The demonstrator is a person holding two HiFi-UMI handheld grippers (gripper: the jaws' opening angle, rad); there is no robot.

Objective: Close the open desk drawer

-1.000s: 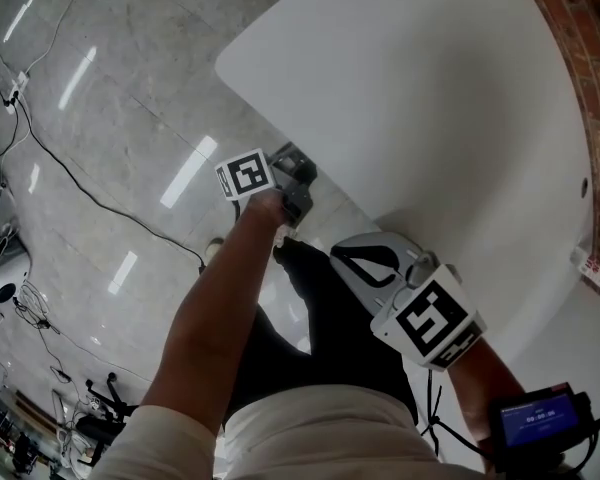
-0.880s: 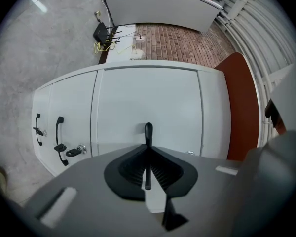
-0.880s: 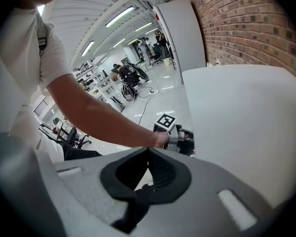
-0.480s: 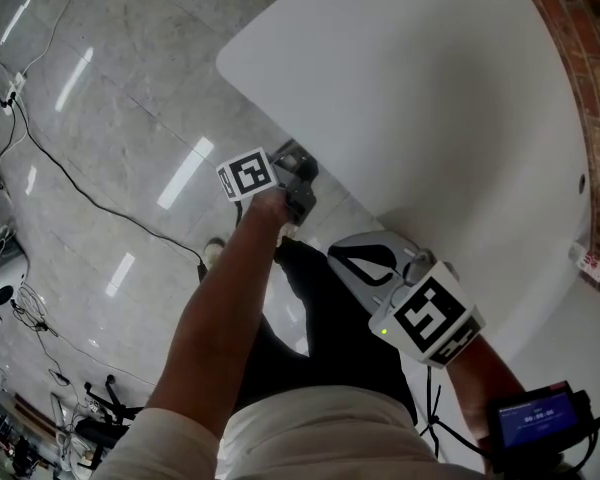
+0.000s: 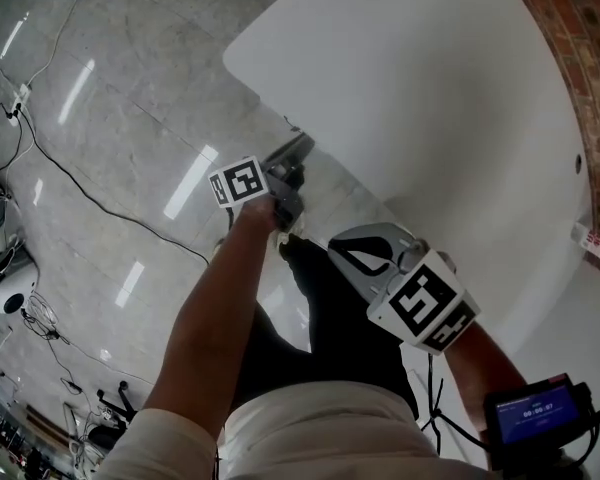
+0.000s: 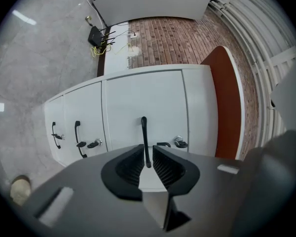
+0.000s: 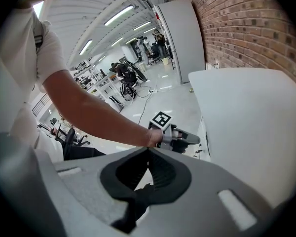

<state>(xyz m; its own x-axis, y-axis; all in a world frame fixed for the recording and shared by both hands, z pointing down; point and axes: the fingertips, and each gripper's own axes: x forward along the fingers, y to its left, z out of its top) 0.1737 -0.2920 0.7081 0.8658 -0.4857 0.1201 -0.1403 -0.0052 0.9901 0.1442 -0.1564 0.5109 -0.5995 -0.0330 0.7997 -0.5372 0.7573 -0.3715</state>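
In the left gripper view a white drawer front (image 6: 143,100) fills the middle, with its thin black handle (image 6: 143,132) running down between my jaws. My left gripper (image 6: 146,151) is shut on that handle. From the head view this left gripper (image 5: 298,151) sits at the near edge of the white desk top (image 5: 430,98), and the drawer itself is hidden under the top. My right gripper (image 5: 352,256) hangs beside the person's dark trousers, away from the desk. Seen from its own camera, the right gripper (image 7: 149,150) is shut with nothing in it.
Two more white fronts with black handles (image 6: 78,137) and a key lock (image 6: 180,143) flank the held drawer. A red-brown panel (image 6: 227,102) and brick wall (image 5: 580,58) lie beyond. Cables (image 5: 70,168) trail over the glossy floor.
In the head view my left gripper has shifted slightly down and to the left, a little out from the desk edge. The right gripper has barely moved.
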